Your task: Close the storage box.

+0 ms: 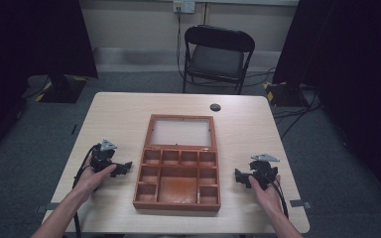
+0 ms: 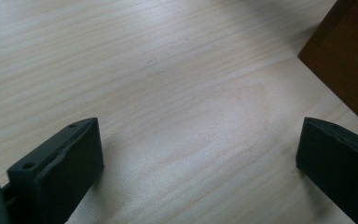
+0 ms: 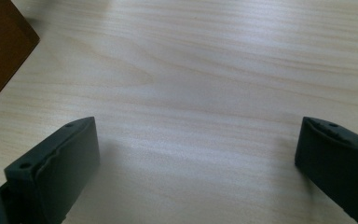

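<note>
On a pale wooden desk point(image 1: 119, 119), seen from above, an open wooden box point(image 1: 178, 168) lies in the middle. Its lid, with a pale panel set in a brown frame, is folded flat toward the far side. The near half is divided into small compartments around a larger central one, and all look bare.

The left hand-held gripper point(image 1: 121, 168) rests on the desk just to the left of the box, held by a person's hand point(image 1: 95, 177), pointing toward the box's side wall. In the left gripper view, its two black jaws stand wide apart with nothing but bare desk between them, and a corner of the brown box sits at the upper right, close to one jaw.

The right hand-held gripper point(image 1: 239, 176) rests on the desk just to the right of the box, pointing toward it. In the right gripper view, its jaws are likewise spread wide over bare wood, holding nothing, with a corner of the box at the upper left.

A black folding chair point(image 1: 218, 54) stands beyond the far edge of the desk.
</note>
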`<state>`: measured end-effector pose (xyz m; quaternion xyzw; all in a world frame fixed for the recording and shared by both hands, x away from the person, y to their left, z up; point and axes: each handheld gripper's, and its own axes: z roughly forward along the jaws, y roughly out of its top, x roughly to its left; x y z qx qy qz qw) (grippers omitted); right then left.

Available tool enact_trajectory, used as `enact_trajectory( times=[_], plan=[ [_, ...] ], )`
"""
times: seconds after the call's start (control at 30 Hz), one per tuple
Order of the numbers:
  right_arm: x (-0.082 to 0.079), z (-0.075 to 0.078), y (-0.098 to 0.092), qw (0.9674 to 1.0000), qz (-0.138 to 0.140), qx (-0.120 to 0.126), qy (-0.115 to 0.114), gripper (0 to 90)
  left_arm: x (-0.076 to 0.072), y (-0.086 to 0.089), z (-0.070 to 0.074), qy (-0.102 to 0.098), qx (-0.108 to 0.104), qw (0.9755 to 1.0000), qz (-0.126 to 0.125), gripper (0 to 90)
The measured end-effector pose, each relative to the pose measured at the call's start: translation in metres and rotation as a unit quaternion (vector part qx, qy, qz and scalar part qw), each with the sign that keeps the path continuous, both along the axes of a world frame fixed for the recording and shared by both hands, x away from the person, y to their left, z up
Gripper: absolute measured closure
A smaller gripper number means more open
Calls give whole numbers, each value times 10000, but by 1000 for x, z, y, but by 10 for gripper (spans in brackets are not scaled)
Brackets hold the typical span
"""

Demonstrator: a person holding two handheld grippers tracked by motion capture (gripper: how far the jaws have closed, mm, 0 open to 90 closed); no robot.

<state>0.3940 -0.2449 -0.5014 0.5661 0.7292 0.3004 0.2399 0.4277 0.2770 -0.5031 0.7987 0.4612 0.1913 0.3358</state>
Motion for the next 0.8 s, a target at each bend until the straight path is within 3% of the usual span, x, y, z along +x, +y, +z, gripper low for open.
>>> enact_trajectory(
  times=[0.33,0.47,0.53,0.6,0.7,0.77,0.8],
  plan=[
    [0,0,-1,10000,-26,38,-11,0,1,-2,0,-29,-51,10000,28,0],
    [-2,1,-2,10000,-85,10,29,0,3,-1,3,88,70,9999,-21,7],
    [-2,2,-3,10000,-58,8,81,0,2,-2,5,40,19,10000,-17,139],
    [-3,3,-3,9999,37,-1,155,0,1,-3,6,53,-11,10000,2,161],
    [-4,5,-4,9998,25,93,187,50,2,-4,8,177,6,9998,-26,155],
    [-5,9,-6,9996,-10,264,121,188,1,-5,10,270,-65,9996,5,162],
    [-4,10,-7,9994,-28,324,87,137,1,-5,11,305,-133,9994,-21,171]
  ],
)
